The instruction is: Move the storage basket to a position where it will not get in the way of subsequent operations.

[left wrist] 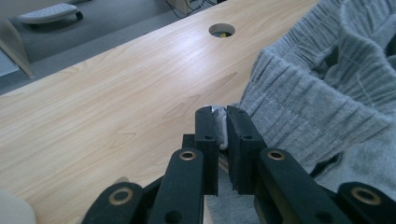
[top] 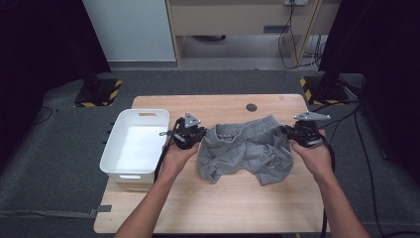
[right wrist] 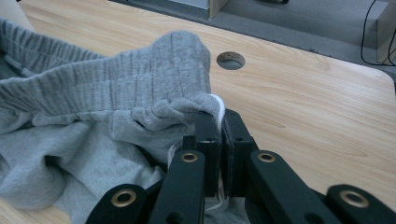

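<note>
High view: grey shorts point(top: 245, 148) lie mid-table, just right of the white bin point(top: 133, 144). Left gripper point(top: 190, 133) and right gripper point(top: 302, 131) each pinch a waistband corner, jaws nearly closed on cloth. Step: spreading. Next probably needs an even lift, both hands together.

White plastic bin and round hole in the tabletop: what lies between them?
In the high view, bare wooden tabletop and the left tongs.
</note>
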